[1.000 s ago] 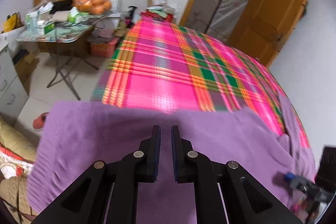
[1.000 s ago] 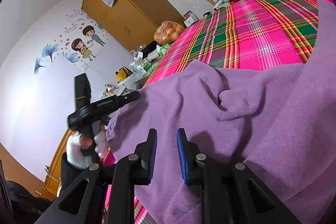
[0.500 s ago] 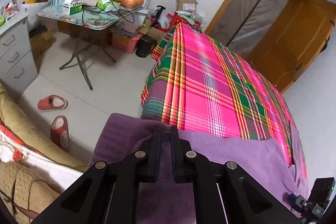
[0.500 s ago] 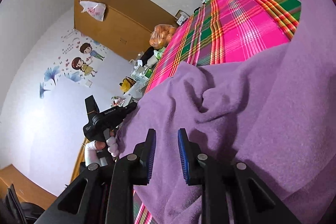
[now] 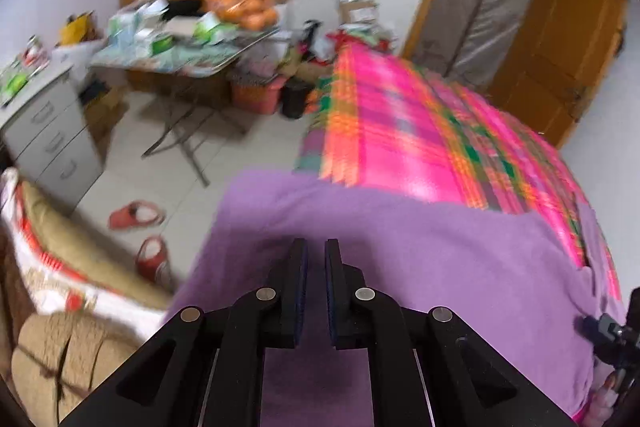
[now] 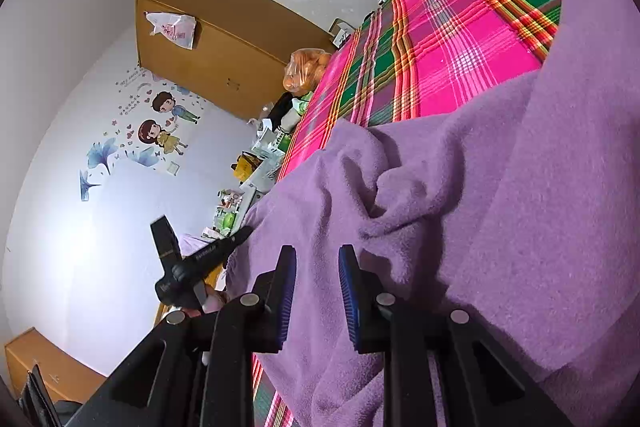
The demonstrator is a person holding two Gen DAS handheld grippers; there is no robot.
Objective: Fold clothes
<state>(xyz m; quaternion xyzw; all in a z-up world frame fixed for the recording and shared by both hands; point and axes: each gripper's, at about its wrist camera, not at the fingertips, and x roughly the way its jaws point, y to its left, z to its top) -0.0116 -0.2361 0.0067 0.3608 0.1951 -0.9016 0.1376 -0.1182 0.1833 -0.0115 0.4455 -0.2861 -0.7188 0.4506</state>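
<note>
Fabric edge swings sideways with left gripper, fold in progress.
Left gripper (image 5: 316, 291) is clenched nearly closed on the near hem of the purple garment (image 5: 420, 267); over the last second its view has swept from the plaid bedspread (image 5: 400, 147) toward the bed's corner and part-way back, now blurred, so the hand is still carrying cloth across. Right gripper (image 6: 317, 299) holds a moderate gap, unchanged, with a bunched purple ridge between its blue pads (image 6: 288, 303); whether they truly pinch it cannot be told. Garment lies draped over the bed's near end, wrinkled in the middle, one flap raised at right. Beyond: slippers (image 5: 136, 215) on the floor, cluttered folding table (image 5: 168, 59), wardrobe (image 6: 224, 47). Judged: mid-fold, edges not yet aligned.
</note>
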